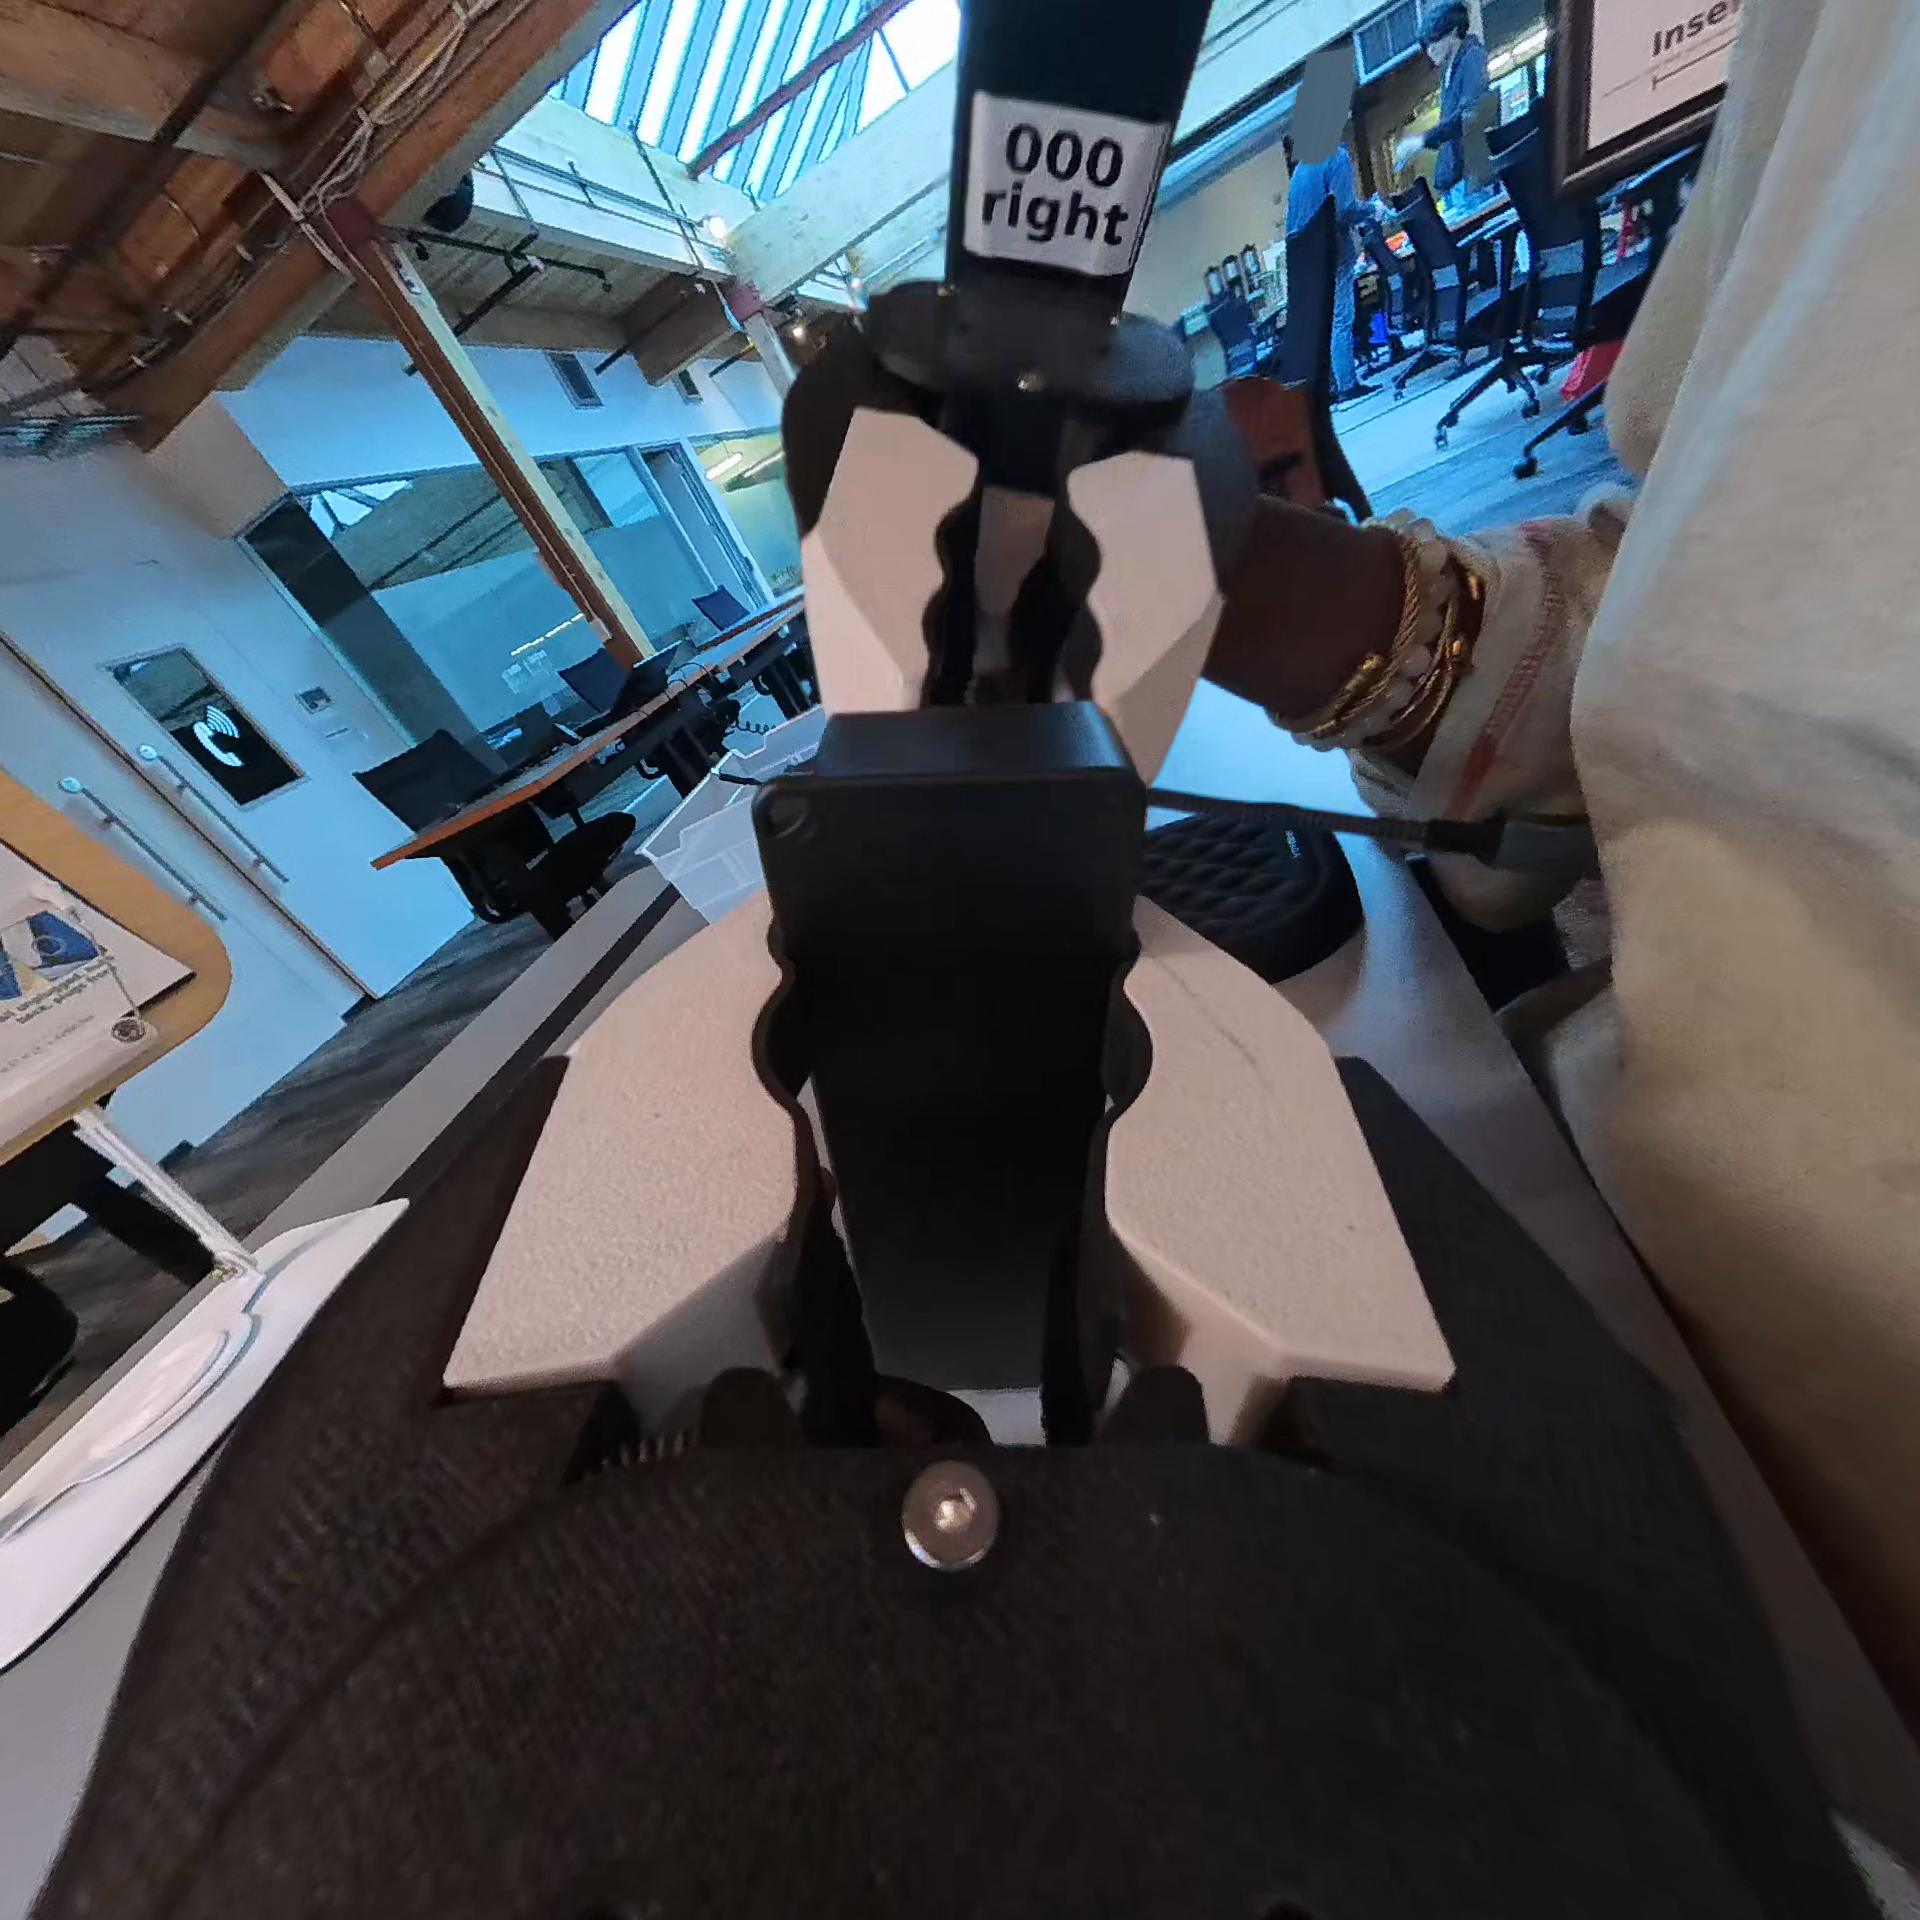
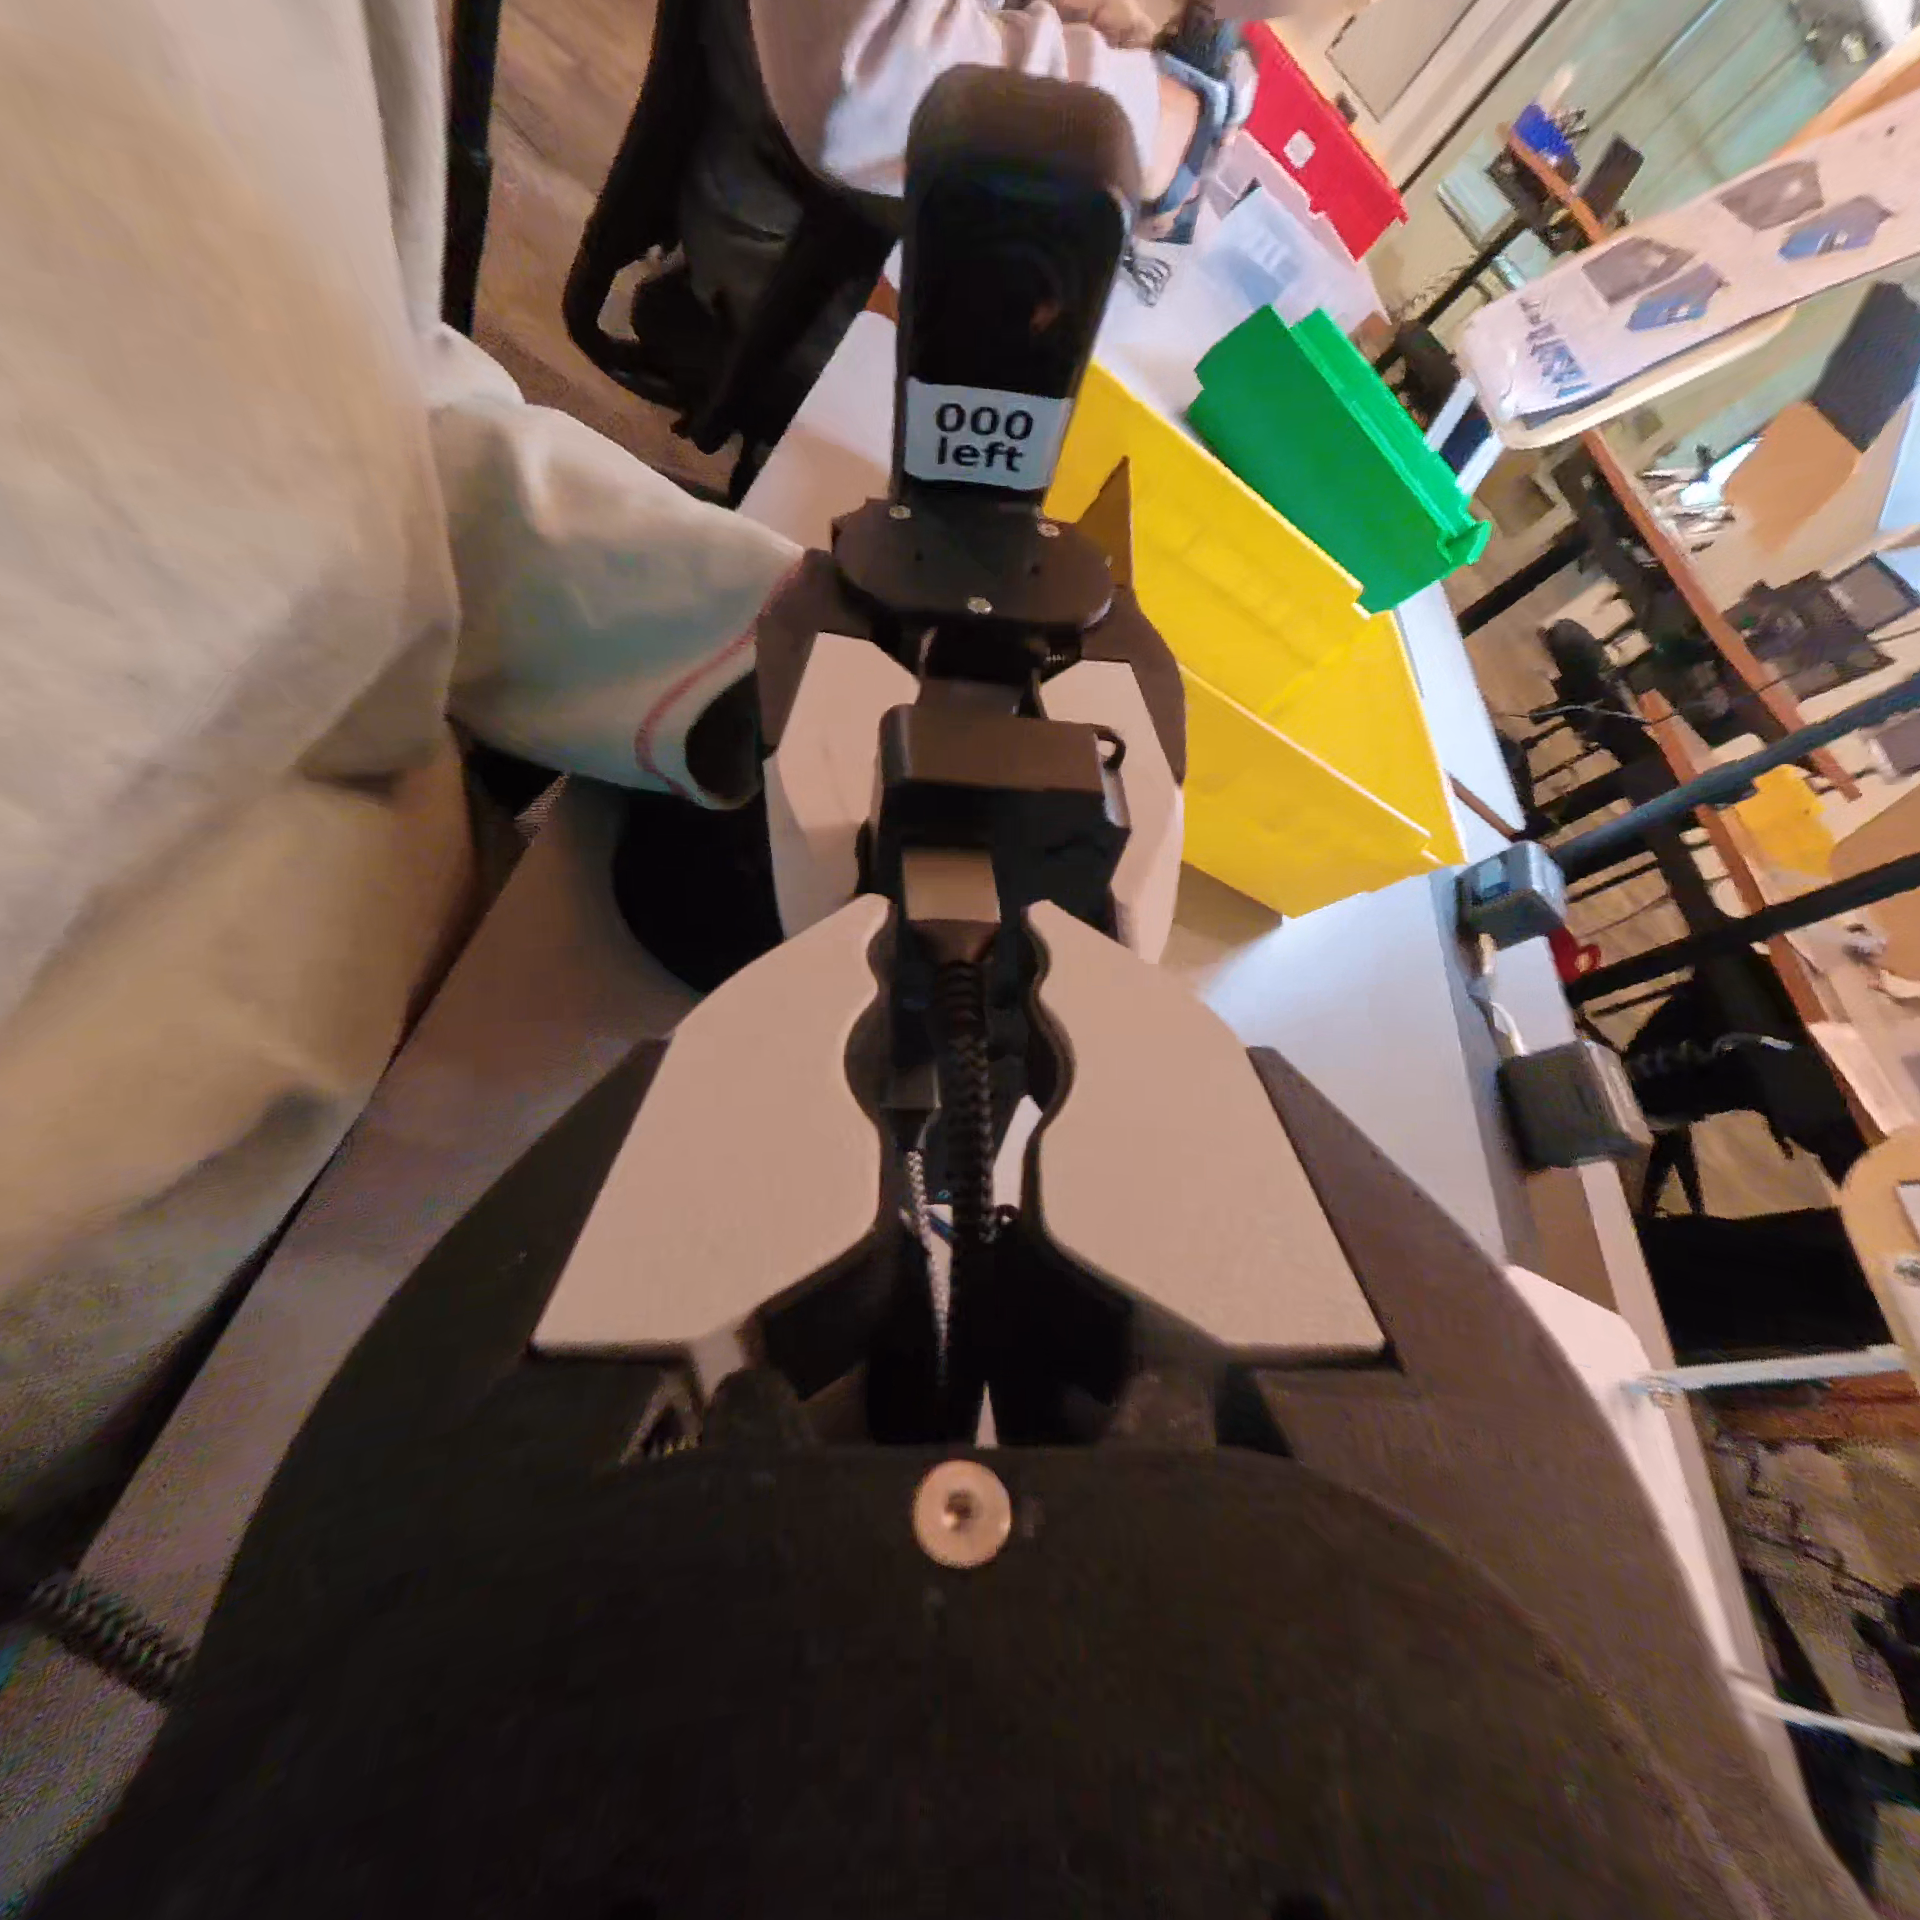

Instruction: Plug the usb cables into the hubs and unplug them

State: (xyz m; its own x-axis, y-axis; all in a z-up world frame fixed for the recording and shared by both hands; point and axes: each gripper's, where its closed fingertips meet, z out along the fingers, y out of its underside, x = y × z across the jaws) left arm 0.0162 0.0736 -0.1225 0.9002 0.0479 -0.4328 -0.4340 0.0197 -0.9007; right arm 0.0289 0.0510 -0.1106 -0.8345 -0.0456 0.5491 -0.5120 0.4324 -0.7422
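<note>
Plug meets hub, both grippers clamped, held above the table.
Left gripper point(image 1: 951, 997) fingers clamp the hub point(image 1: 951, 997); right gripper point(image 2: 951, 1023) fingers pinch the cable point(image 2: 966, 1081) behind its plug point(image 2: 951, 883), at the hub's end port. Seating depth hidden; keep plug square, push straight.

The right gripper point(image 1: 997, 675) carries a white label point(image 1: 1058, 187) with black print on its black mount; the left gripper point(image 2: 987, 862) has a like label point(image 2: 982, 436). A door panel point(image 1: 234, 732) shows a white telephone handset symbol on black. Other printed things:
- a framed sign point(image 1: 1652, 73)
- a sheet point(image 1: 62, 977) on a wooden board
- papers with blue pictures point(image 2: 1662, 270)

Small lettering on the black quilted pad point(image 1: 1247, 883) at the bench's far edge is too small to read.
</note>
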